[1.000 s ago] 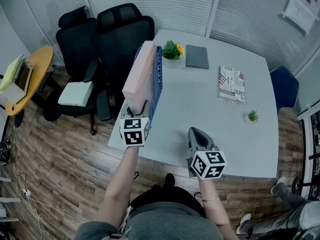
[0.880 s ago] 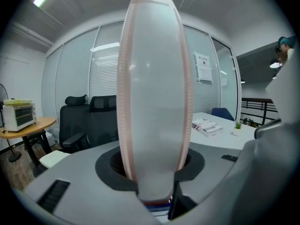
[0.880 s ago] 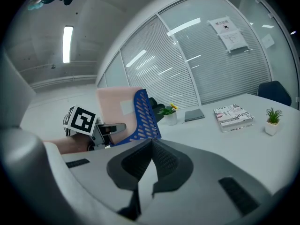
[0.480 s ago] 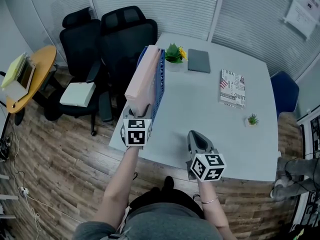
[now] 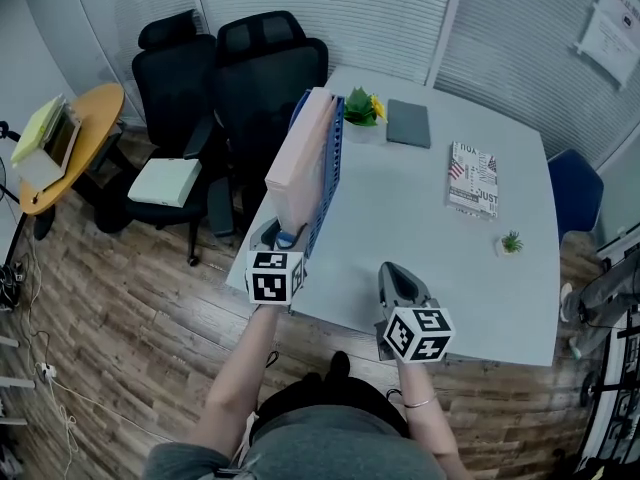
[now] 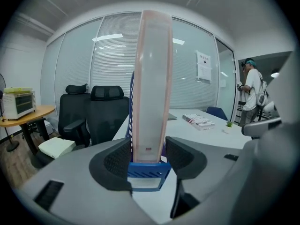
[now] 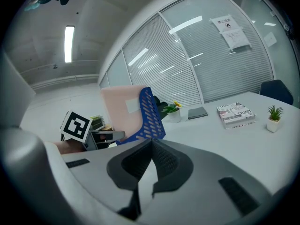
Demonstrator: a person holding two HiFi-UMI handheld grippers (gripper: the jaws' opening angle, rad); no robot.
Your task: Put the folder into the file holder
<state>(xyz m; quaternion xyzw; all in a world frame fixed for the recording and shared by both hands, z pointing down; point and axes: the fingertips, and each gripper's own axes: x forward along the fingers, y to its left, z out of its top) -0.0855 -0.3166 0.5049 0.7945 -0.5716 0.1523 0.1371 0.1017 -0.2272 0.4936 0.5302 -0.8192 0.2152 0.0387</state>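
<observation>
A pink folder (image 5: 305, 158) stands on edge inside the blue mesh file holder (image 5: 333, 173) along the white table's (image 5: 430, 248) left edge. My left gripper (image 5: 280, 240) is at the folder's near end. In the left gripper view the folder (image 6: 152, 78) rises between the two jaws. The jaws are opening, and a thin gap shows on each side, so the pads are not pressing on it. The blue holder (image 6: 147, 170) sits just below the folder. My right gripper (image 5: 400, 286) hovers over the table's front edge, shut with nothing in it; its view shows the folder (image 7: 124, 116) and holder (image 7: 151, 114) to the left.
Two black office chairs (image 5: 255, 78) stand just left of the holder. On the table are a potted plant (image 5: 360, 108), a grey notebook (image 5: 408, 124), a printed book (image 5: 470, 180) and a tiny plant (image 5: 511, 242). A round wooden side table (image 5: 75, 138) is far left. A person (image 6: 253, 90) stands at the right.
The left gripper has drawn back a little from the folder's near end, and the folder stays upright in the holder. The right gripper has hardly moved.
</observation>
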